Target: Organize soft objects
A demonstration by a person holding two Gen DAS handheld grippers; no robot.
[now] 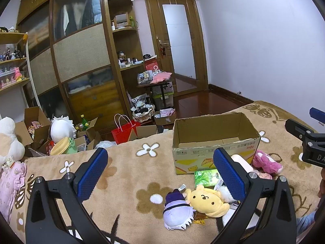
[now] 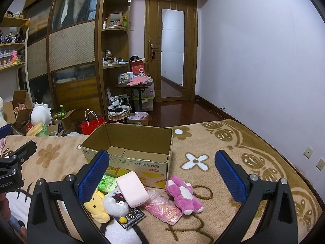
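Observation:
An open empty cardboard box (image 1: 215,140) (image 2: 130,142) stands on the beige flowered blanket. In front of it lie a yellow plush (image 1: 207,200) (image 2: 97,207), a lilac plush with a purple hat (image 1: 177,211), a pink bear plush (image 2: 182,195) (image 1: 266,161), a white fluffy plush (image 2: 116,204), a pink soft block (image 2: 133,189), a green packet (image 1: 206,178) (image 2: 107,183) and a pink plastic bag (image 2: 164,209). My left gripper (image 1: 160,174) is open and empty above the toys. My right gripper (image 2: 162,177) is open and empty above the pink bear.
The blanket (image 1: 126,174) ends at the bed's far edge. Beyond it on the floor stand boxes, a red paper bag (image 1: 124,131), plush toys (image 1: 61,129) and a cluttered side table (image 1: 154,81). A wardrobe, a door and a white wall stand behind.

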